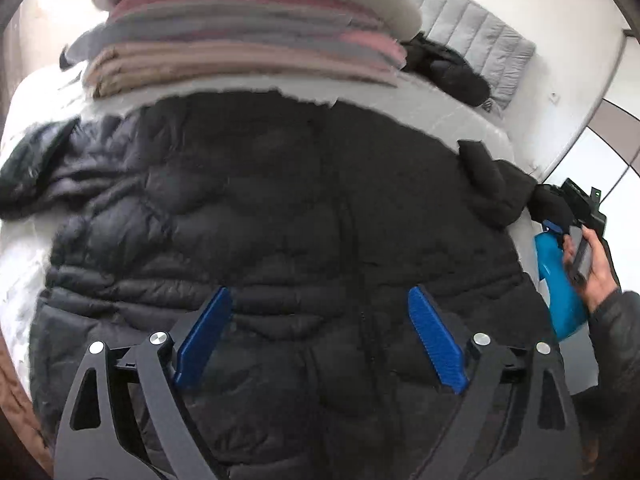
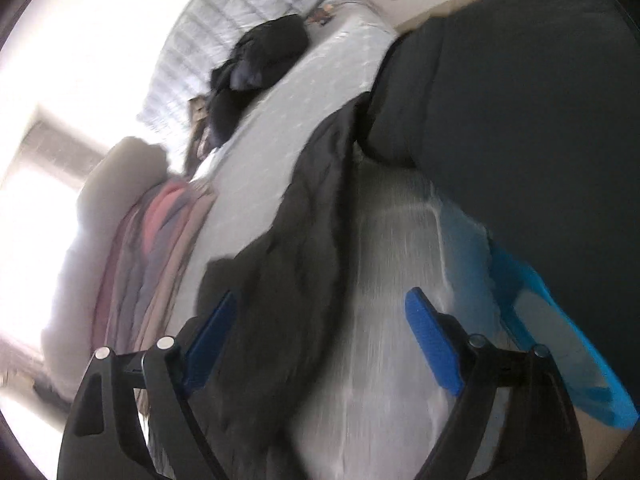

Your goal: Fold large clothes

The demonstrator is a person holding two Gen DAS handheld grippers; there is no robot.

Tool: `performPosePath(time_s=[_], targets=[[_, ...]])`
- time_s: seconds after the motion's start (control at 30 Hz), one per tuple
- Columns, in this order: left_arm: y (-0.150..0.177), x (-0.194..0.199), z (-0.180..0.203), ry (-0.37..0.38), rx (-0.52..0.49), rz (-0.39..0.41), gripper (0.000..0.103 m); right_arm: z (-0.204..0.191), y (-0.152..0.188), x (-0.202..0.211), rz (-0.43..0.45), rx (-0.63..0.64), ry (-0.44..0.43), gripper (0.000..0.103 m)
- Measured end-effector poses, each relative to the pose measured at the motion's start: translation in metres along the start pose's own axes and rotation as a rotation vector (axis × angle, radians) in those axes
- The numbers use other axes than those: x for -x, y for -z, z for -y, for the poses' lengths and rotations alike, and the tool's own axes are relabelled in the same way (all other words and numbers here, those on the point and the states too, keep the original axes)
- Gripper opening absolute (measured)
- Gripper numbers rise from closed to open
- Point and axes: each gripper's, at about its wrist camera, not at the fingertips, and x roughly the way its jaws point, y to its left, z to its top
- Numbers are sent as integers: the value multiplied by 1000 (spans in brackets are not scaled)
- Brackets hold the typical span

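A large black quilted puffer jacket (image 1: 260, 220) lies spread flat on the white bed (image 1: 432, 108). My left gripper (image 1: 320, 300) hovers over its lower middle, open and empty, blue pads wide apart. One sleeve (image 1: 496, 188) trails to the bed's right edge, where my right gripper's body (image 1: 560, 280) shows, held in a hand. In the blurred right wrist view, my right gripper (image 2: 320, 304) is open and empty above that black sleeve (image 2: 288, 240) on the bed (image 2: 380, 320).
A stack of folded pink, grey and beige clothes (image 1: 248, 52) stands at the far side of the bed, also in the right wrist view (image 2: 156, 248). Another dark garment (image 1: 444, 64) lies by a grey quilted cover (image 1: 480, 24). The person's dark clothing (image 2: 520, 80) fills the upper right.
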Motion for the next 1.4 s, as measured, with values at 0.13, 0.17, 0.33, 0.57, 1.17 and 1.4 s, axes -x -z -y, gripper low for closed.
performPosePath(time_s=[0.13, 0.17, 0.33, 0.57, 1.17, 1.4], targets=[[0, 4, -10, -73, -2, 29, 87, 9, -16, -40, 17, -69, 36, 83], [-1, 5, -10, -88, -5, 38, 88, 11, -19, -49, 24, -89, 38, 83], [-2, 9, -6, -120, -49, 50, 88, 5, -30, -72, 75, -68, 59, 89], [3, 5, -1, -188, -121, 41, 89, -4, -34, -69, 81, 10, -16, 51], [19, 11, 17, -356, -307, 64, 94, -83, -24, 45, 279, 168, -241, 12], [15, 15, 0, -341, -237, 48, 94, -211, 28, 65, 272, 429, -392, 12]])
